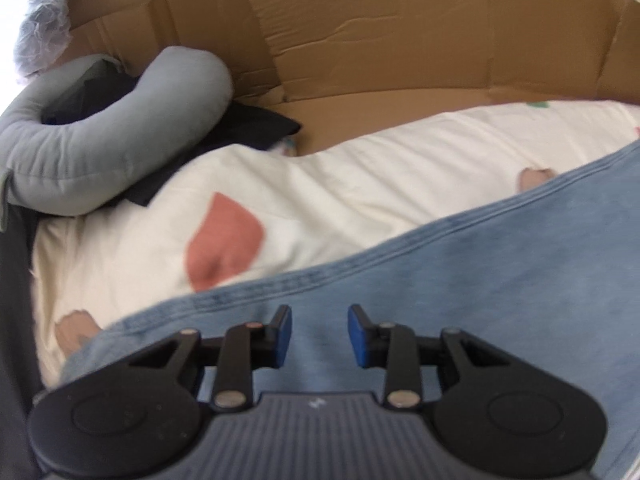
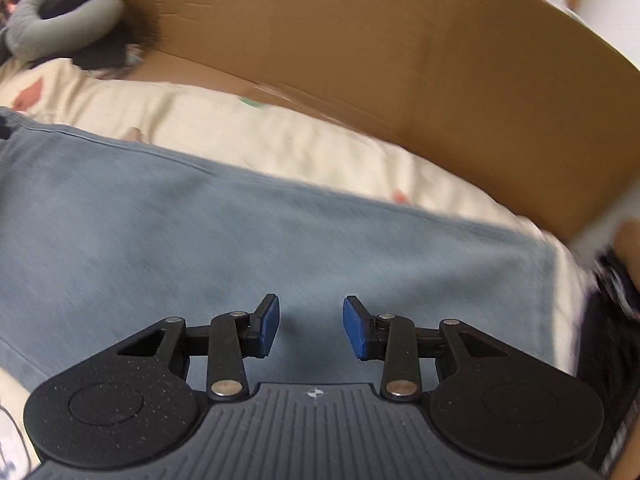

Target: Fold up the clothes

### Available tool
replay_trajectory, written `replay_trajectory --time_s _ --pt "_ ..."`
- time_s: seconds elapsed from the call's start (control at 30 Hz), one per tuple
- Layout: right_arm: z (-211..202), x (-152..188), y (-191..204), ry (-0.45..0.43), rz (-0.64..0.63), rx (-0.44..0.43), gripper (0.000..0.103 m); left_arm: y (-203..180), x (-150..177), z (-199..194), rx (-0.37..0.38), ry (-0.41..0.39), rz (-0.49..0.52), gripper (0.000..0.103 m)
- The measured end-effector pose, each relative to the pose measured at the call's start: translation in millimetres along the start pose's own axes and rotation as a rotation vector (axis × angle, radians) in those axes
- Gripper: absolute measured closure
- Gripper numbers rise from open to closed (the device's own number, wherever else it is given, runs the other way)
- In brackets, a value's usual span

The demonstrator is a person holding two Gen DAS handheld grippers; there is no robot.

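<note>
Light blue jeans (image 1: 480, 264) lie flat across a cream bedsheet (image 1: 320, 184) printed with pink shapes. Their stitched edge runs diagonally through the left wrist view. My left gripper (image 1: 319, 334) hovers over the denim near that edge, open, with nothing between its blue pads (image 1: 282, 336). The right wrist view shows the same jeans (image 2: 240, 232) spread wide, ending at a straight edge on the right. Above the denim my right gripper (image 2: 311, 326) is open and holds nothing. The right wrist view is blurred.
A grey curved pillow (image 1: 120, 128) rests on dark clothes (image 1: 256, 128) at the back left. Flattened cardboard (image 1: 400, 40) stands as a wall behind the bed, also the cardboard (image 2: 400, 64) in the right wrist view. A dark patterned item (image 2: 612, 320) lies at the right edge.
</note>
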State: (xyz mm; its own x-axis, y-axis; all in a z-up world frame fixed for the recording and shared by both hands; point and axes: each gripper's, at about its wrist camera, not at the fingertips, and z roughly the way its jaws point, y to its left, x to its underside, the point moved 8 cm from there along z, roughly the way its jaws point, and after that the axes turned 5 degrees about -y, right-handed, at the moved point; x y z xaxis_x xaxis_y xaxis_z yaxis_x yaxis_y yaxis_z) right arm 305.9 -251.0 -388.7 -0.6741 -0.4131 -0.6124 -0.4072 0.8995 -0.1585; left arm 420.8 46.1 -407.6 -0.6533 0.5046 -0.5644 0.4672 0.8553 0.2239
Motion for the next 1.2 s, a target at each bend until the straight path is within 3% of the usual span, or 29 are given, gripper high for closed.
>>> replay_trajectory --time_s 0.4,0.63,0.9,1.07,1.2 --pt "-16.8 76.7 -73.4 0.106 0.107 0.179 0.062 -55.7 33.0 -15.4 0.085 0.003 -0.084 0.069" --pt "-23.7 88.3 -93.9 0.136 0.110 0.270 0.064 -64.4 61.2 -34.9 0.095 0.030 -0.098 0.068" --pt "-25.7 98.8 -109.9 0.213 0.094 0.346 0.082 -59.0 91.6 -61.0 0.089 0.073 -0.132 0.067" --pt "-23.0 100.1 -113.9 0.278 0.104 0.336 0.082 -50.4 99.1 -89.1 0.091 0.092 -0.155 0.059" --pt "-42.4 87.1 -115.6 0.270 0.195 0.251 0.081 -43.1 99.3 -115.2 0.085 0.097 -0.171 0.054"
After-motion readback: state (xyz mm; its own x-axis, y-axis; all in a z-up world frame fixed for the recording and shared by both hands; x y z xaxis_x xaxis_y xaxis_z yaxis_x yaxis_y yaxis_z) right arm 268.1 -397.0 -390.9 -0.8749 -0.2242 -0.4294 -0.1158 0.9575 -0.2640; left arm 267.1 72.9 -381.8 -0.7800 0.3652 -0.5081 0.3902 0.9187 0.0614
